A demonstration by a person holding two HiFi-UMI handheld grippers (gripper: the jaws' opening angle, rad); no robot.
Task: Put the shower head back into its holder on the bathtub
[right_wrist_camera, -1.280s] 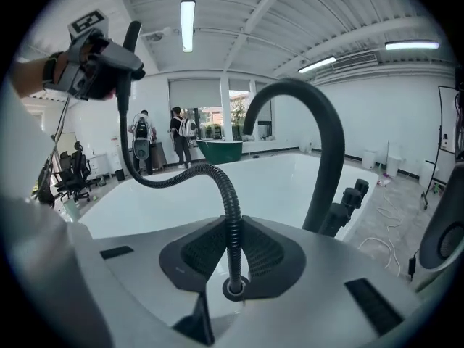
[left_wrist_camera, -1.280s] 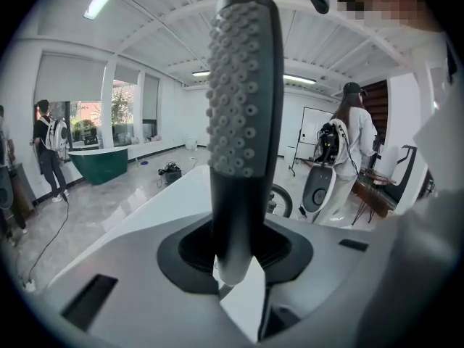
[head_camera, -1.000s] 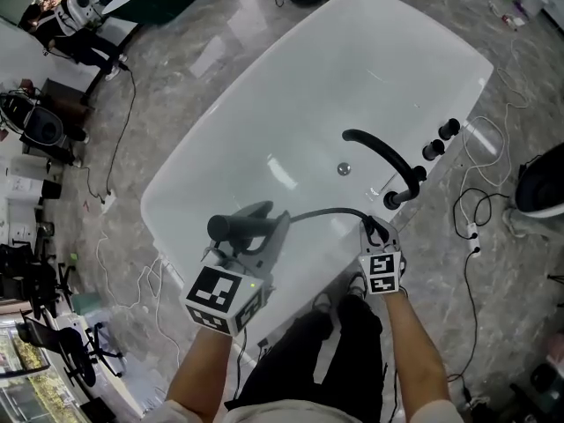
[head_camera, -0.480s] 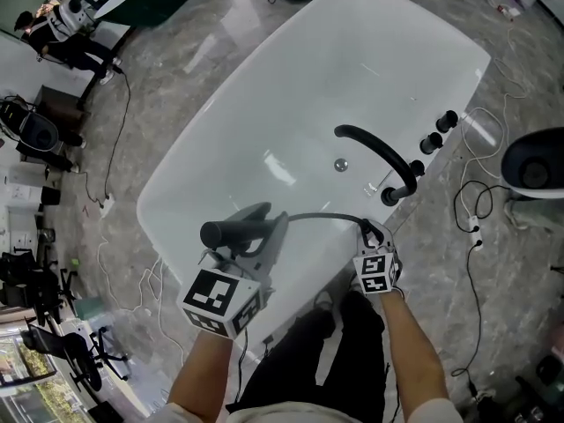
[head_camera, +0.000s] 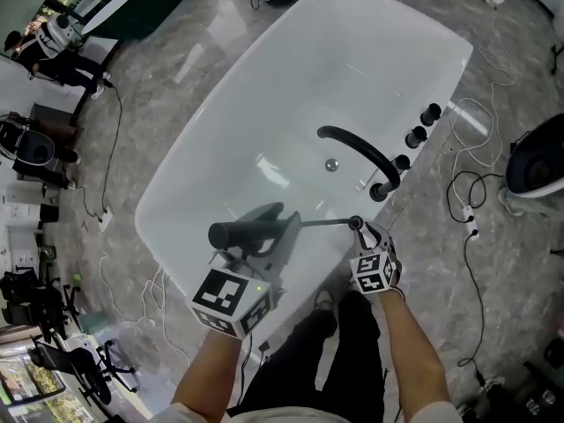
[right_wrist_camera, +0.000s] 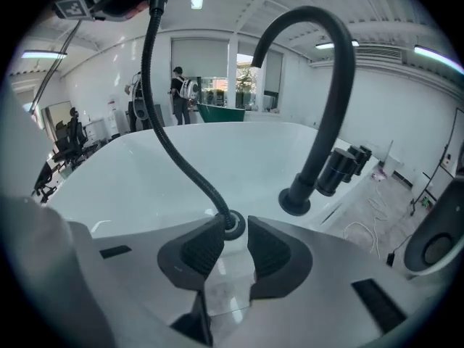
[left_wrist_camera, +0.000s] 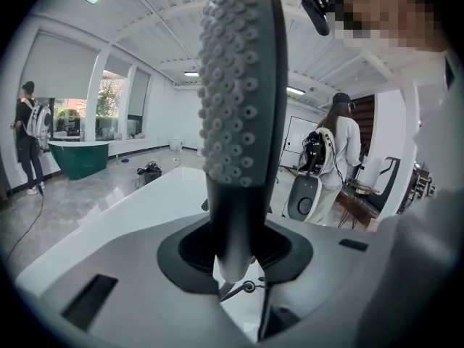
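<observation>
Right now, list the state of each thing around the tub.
shower head: out of its holder, held above the bathtub.
left gripper: shut on shower head.
hose: runs from shower head into holder.
holder: unfilled, only the hose through it.
right gripper: open, jaws at the holder.
spout: no water running.
bathtub: holds no water.

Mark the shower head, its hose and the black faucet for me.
shower head (left_wrist_camera: pixel 239 107), left gripper view, on its nozzle face.
hose (right_wrist_camera: pixel 168 145), right gripper view, on its middle stretch.
black faucet (head_camera: pixel 359 148), head view, on the arched spout.
</observation>
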